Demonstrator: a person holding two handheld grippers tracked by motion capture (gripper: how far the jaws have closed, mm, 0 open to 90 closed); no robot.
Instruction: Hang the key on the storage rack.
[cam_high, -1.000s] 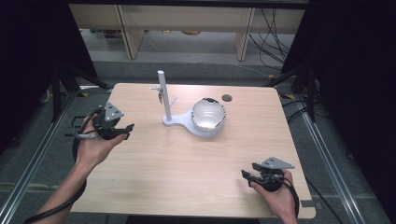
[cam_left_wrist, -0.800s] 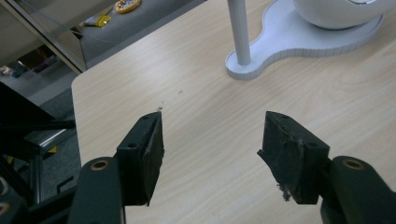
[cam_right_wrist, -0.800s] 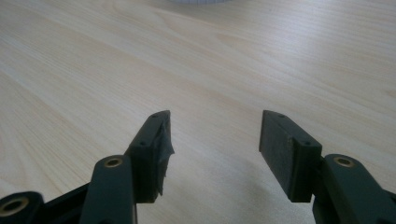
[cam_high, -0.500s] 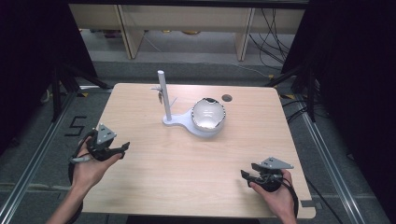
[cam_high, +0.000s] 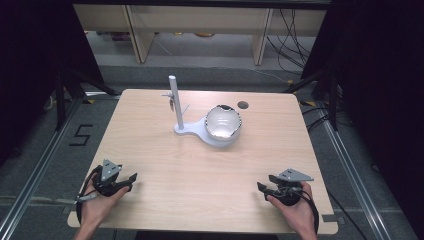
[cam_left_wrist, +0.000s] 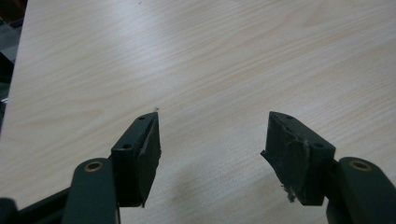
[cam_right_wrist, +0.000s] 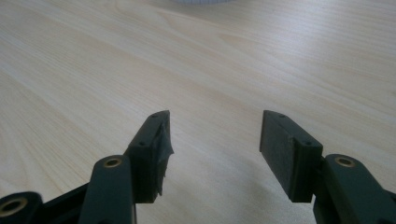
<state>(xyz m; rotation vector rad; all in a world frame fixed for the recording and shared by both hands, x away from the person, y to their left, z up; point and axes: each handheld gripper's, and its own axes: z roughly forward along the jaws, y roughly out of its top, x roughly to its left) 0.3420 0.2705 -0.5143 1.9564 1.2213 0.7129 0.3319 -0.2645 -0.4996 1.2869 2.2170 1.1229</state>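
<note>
A white stand (cam_high: 176, 107) with an upright post rises from the middle back of the wooden table (cam_high: 165, 165). Beside the post, on the same white base, rests a shiny round bowl (cam_high: 223, 123). My left gripper (cam_high: 127, 179) lies near the front left corner, held in a hand, open with nothing between its jaws; the left gripper view (cam_left_wrist: 212, 135) has bare wood between them. My right gripper (cam_high: 263, 188) lies near the front right corner, also open and empty. In the right gripper view (cam_right_wrist: 215, 135) the jaws stand apart over bare wood.
A dark round hole (cam_high: 243, 105) is set in the table behind the bowl. Metal rails (cam_high: 40, 165) run along the floor on both sides. A "5" mark (cam_high: 81, 135) is taped on the floor at left. Wooden furniture legs (cam_high: 262, 42) stand beyond the table.
My left gripper has moved from the left middle of the table back toward the front left corner. The right gripper has stayed still.
</note>
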